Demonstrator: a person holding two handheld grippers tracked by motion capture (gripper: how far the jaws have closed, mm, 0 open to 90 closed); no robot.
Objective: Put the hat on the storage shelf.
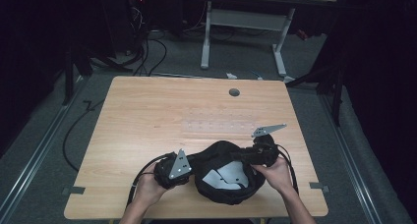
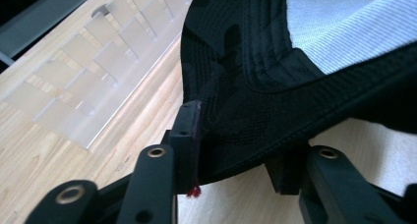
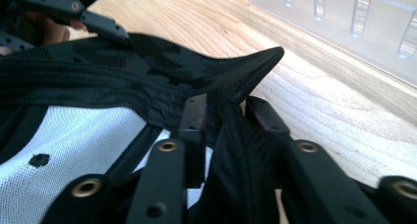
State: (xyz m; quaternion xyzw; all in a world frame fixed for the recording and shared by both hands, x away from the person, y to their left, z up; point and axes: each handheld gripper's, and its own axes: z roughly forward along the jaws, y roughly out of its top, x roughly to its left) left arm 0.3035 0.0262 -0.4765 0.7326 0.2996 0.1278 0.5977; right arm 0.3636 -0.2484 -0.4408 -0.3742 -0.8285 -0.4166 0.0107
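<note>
Black fabric cap [image 1: 223,177] with white mesh lining lay upturned at the wooden table's [image 1: 147,116] near edge, left gripper [image 1: 169,171] and right gripper [image 1: 260,153] each clamped on its rim, seemingly mid-handling, not yet set down.

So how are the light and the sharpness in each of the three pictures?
High view: table lit, the room around it nearly black, cap a dark mass. Left gripper view: cap fabric sharp, near jaws soft, wood bright. Right gripper view: jaws blurred, glare on the clear plastic rack.
</note>
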